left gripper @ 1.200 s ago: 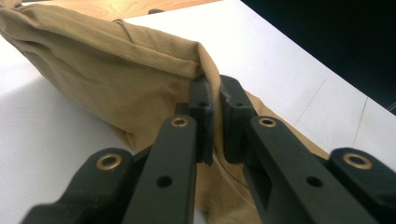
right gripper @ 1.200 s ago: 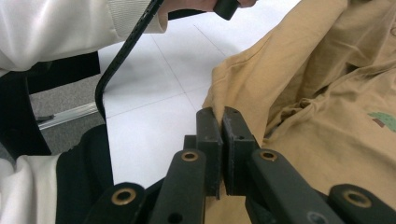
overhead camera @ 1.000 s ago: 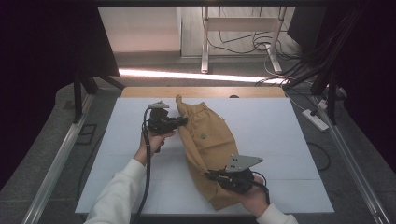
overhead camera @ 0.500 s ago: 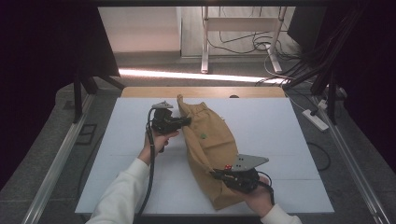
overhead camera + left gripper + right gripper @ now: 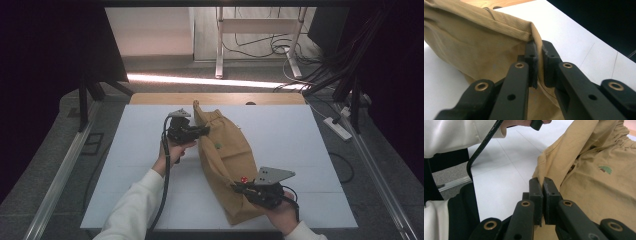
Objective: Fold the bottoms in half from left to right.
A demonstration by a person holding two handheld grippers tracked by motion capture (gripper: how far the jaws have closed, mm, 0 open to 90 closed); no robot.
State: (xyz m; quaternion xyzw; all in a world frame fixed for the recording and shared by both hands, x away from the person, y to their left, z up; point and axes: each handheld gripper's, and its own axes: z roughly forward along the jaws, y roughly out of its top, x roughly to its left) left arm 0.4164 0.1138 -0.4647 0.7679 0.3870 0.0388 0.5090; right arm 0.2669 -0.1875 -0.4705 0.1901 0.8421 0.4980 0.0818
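Nearest the person, the right gripper (image 5: 239, 188) has its fingers (image 5: 535, 195) closed on a fold at the near end of the tan garment (image 5: 225, 155), the cloth pinched between the two pads where its edge rises off the white surface (image 5: 300, 140). From there the garment runs away across the middle of the surface, bunched and creased, with a small green mark (image 5: 605, 169) on its upper face. At its far end, the left gripper (image 5: 202, 131) grips a hemmed corner: its fingers (image 5: 532, 57) are clamped together with the folded edge of the fabric caught between them, held slightly above the surface.
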